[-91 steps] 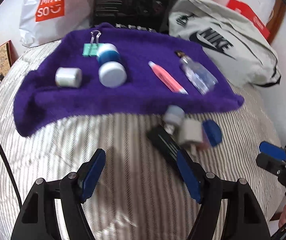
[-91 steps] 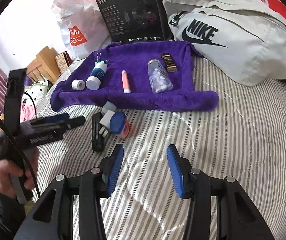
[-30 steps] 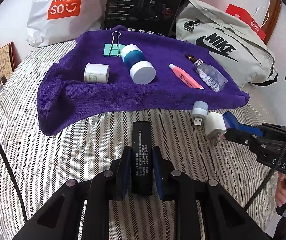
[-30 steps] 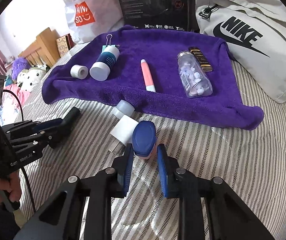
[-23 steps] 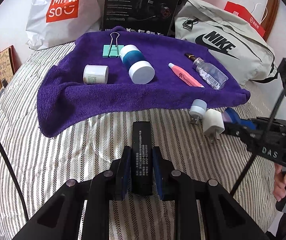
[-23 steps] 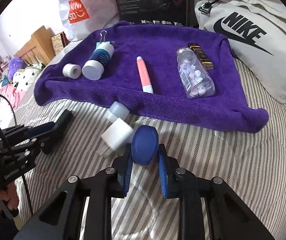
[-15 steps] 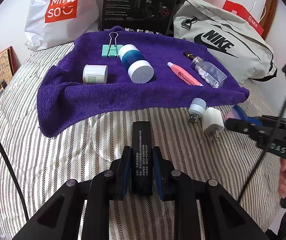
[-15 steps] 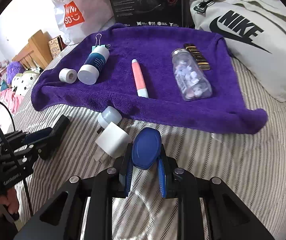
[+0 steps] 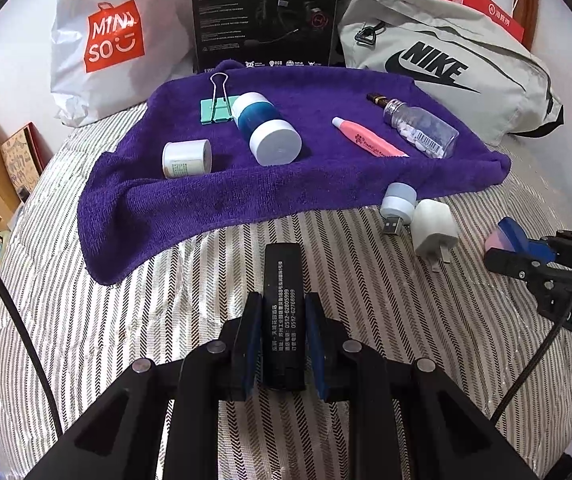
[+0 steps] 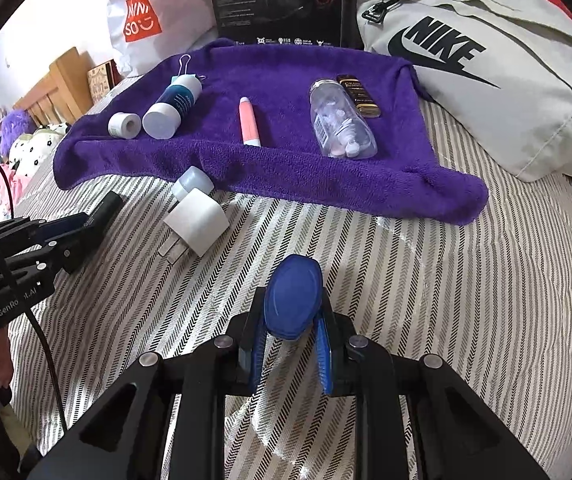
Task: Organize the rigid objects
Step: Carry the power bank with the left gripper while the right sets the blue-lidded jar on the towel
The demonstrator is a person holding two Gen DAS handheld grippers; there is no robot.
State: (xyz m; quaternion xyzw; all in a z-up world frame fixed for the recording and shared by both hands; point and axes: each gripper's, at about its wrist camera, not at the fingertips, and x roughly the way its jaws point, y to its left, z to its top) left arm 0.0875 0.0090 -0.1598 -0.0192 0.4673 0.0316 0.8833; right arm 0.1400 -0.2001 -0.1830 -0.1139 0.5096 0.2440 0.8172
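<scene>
black bar clamped in left tongs, near towel edge.

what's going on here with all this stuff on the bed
A person is sorting small items onto a purple towel spread on a striped bed. The left gripper is shut on a black bar-shaped device, and the right gripper is shut on a blue-capped item. A white plug and a small USB light lie off the towel at its near edge.
</scene>
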